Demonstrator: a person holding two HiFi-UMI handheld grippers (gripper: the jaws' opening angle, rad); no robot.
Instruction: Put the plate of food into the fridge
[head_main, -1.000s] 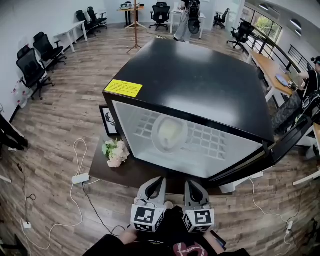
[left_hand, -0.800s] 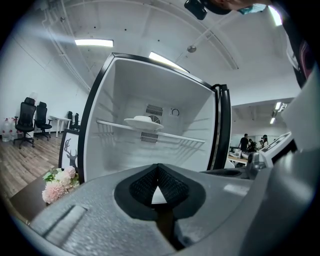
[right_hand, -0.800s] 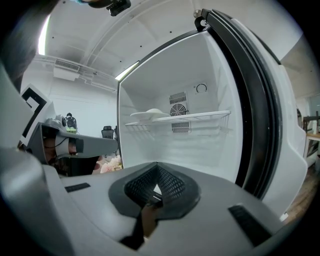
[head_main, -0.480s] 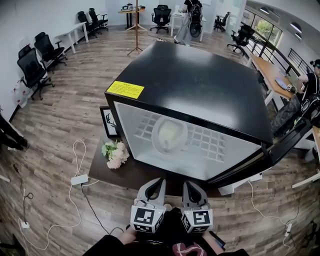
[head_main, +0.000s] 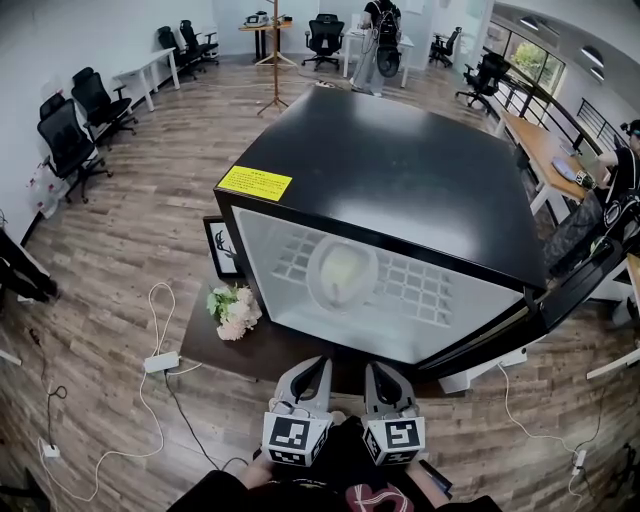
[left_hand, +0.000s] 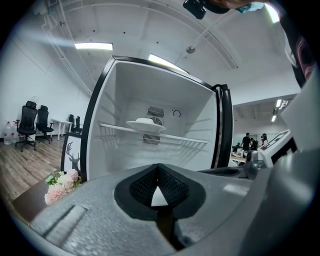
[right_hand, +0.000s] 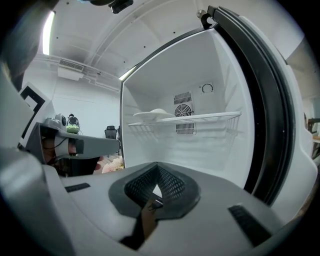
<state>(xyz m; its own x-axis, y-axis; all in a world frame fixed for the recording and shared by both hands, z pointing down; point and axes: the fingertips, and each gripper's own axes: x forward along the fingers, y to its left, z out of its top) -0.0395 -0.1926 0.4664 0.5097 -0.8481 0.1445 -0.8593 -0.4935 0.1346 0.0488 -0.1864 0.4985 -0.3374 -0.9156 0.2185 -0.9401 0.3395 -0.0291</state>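
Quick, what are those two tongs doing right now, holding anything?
Left tongs: closed, holding nothing.
Right tongs: closed, holding nothing.

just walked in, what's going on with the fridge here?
A person stands in front of the open fridge with a handheld gripper in each hand. The plate of food already sits on the wire shelf inside, and the door is swung open to the right. The left gripper and right gripper are held side by side short of the opening, fingers closed with nothing between them. Some flowers lie beside the fridge.
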